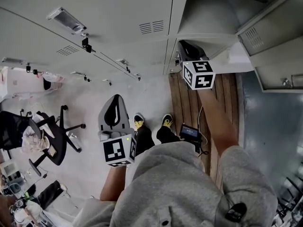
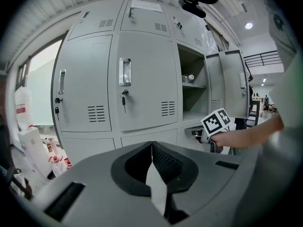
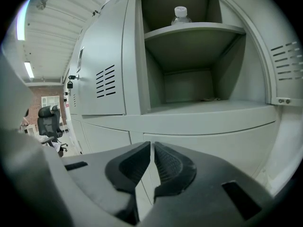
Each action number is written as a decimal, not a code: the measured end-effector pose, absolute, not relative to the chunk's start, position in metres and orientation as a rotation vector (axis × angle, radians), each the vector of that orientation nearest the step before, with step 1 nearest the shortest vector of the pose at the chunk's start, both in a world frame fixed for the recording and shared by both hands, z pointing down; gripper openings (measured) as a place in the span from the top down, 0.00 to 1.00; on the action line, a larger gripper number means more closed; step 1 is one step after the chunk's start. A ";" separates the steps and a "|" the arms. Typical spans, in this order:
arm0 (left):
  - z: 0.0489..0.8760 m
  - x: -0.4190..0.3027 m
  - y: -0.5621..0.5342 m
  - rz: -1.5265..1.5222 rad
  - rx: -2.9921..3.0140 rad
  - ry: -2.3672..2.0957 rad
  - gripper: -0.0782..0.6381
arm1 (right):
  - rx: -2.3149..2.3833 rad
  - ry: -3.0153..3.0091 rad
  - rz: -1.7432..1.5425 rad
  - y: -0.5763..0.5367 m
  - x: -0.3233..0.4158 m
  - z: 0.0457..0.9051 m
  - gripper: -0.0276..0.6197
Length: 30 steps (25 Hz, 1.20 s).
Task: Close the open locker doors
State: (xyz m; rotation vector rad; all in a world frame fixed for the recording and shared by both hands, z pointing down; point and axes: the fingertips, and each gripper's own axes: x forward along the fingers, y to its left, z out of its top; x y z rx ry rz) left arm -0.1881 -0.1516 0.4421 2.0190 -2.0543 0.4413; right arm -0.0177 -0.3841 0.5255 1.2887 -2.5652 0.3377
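A bank of grey lockers (image 2: 142, 79) faces me. One compartment (image 3: 189, 79) stands open, with a shelf and a clear bottle (image 3: 181, 13) on it. Its door (image 3: 286, 60) is swung out to the right, also seen in the head view as the open door (image 1: 272, 56). My right gripper (image 3: 152, 144) is shut and empty, pointing at the locker frame just below the open compartment (image 1: 208, 13); it shows as the right gripper (image 1: 185, 45) in the head view. My left gripper (image 1: 115, 100) hangs lower and further back, shut and empty, facing the closed doors (image 2: 142, 82).
Black office chairs (image 1: 47, 136) stand on the floor at left. White bottles (image 2: 33, 145) sit by the lockers' left end. A wooden floor strip (image 1: 189, 103) runs below the open locker. The person's feet (image 1: 151, 123) stand close to the lockers.
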 end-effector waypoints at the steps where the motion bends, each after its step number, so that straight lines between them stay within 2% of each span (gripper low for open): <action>1: 0.442 -0.188 -0.152 0.438 2.022 -2.051 0.88 | 1.295 -2.561 0.341 -0.385 -0.018 0.526 0.88; 12: 0.436 -0.186 -0.150 0.418 2.053 -2.048 0.88 | 1.306 -2.553 0.320 -0.380 -0.017 0.520 0.88; 18: 0.421 -0.177 -0.146 0.398 2.115 -2.046 0.88 | 1.274 -2.598 0.189 -0.337 0.002 0.474 0.88; 23: 0.409 -0.158 -0.144 0.374 2.199 -2.009 0.88 | 1.327 -2.633 0.098 -0.289 0.046 0.418 0.88; 30: 0.396 -0.114 -0.146 0.347 2.316 -1.928 0.88 | 1.564 -2.576 0.068 -0.233 0.144 0.361 0.88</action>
